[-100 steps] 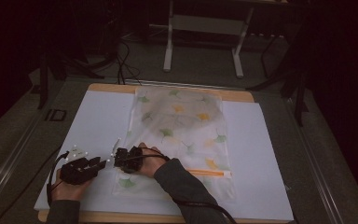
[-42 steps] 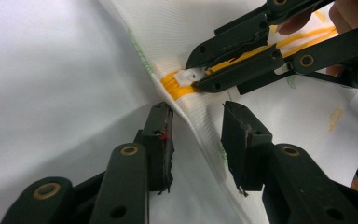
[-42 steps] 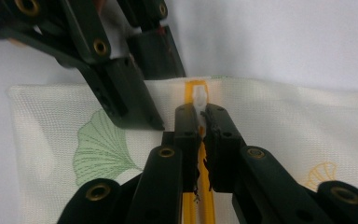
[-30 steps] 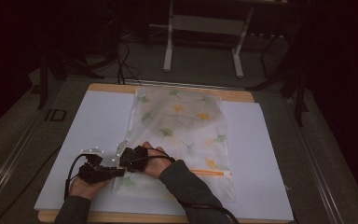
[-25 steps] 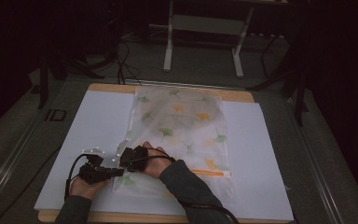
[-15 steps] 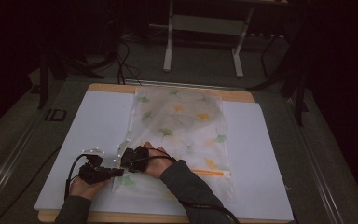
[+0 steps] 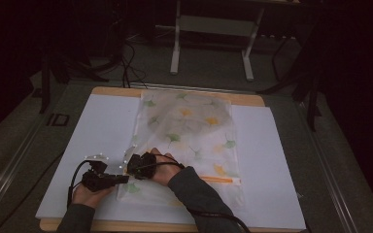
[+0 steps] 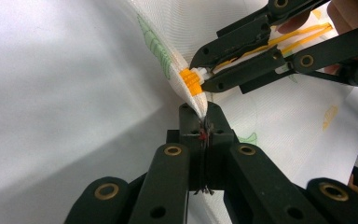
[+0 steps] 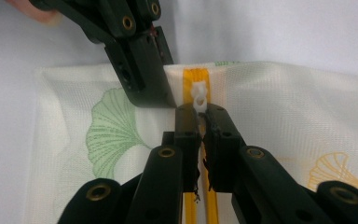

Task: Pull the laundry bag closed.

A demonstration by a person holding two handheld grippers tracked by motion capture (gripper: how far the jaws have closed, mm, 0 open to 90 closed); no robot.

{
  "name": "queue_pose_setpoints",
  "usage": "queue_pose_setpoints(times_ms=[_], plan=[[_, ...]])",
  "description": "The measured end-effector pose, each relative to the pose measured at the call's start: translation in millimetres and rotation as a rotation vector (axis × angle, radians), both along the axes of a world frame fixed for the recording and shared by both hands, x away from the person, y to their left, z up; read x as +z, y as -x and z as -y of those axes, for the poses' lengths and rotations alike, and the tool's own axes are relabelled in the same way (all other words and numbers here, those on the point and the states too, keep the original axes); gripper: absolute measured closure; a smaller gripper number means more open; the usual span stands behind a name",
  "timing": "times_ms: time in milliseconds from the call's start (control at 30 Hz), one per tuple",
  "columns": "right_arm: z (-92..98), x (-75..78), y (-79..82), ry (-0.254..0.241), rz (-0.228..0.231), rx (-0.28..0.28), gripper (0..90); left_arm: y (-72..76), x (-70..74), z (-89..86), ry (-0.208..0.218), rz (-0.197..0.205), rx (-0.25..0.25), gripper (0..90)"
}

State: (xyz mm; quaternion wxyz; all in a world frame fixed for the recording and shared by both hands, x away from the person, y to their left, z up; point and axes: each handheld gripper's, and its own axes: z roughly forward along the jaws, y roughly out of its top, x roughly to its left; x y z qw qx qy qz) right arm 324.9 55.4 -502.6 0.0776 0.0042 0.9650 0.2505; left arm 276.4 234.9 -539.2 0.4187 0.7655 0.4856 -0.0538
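White table mat [image 7: 97, 126]; we pinch the mesh bag [image 7: 189, 131] corner in our left gripper [image 8: 204, 122], right gripper [image 9: 201, 114] clamps the zipper pull [image 9: 199, 95]; zipper travel apparently barely begun.

A wooden-edged table [image 7: 252, 99] topped with a white sheet [image 7: 97, 126] stands in a dim room on grey carpeted floor [image 7: 209, 68], with a white metal stand [image 7: 211, 29] beyond its far edge, dark cables [image 7: 128, 58] trailing nearby, and the surroundings falling into blackness.
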Motion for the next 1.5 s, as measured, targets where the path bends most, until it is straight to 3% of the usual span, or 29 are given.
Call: queue_pose_setpoints(times_ms=[500,767,1500], plan=[[1.1,-0.7,0.3,0.017,0.006,0.002,84.8,0.2,0.5,-0.2,0.004,0.004,0.001,89.1],[3.5,-3.9,0.7,0.039,0.006,0.005,85.0,0.6,0.8,-1.9,0.028,0.005,0.007,89.1],[21.7,-4.6,1.3,0.083,0.038,-0.012,85.0,1.3,1.8,-6.2,0.049,0.015,0.016,89.1]])
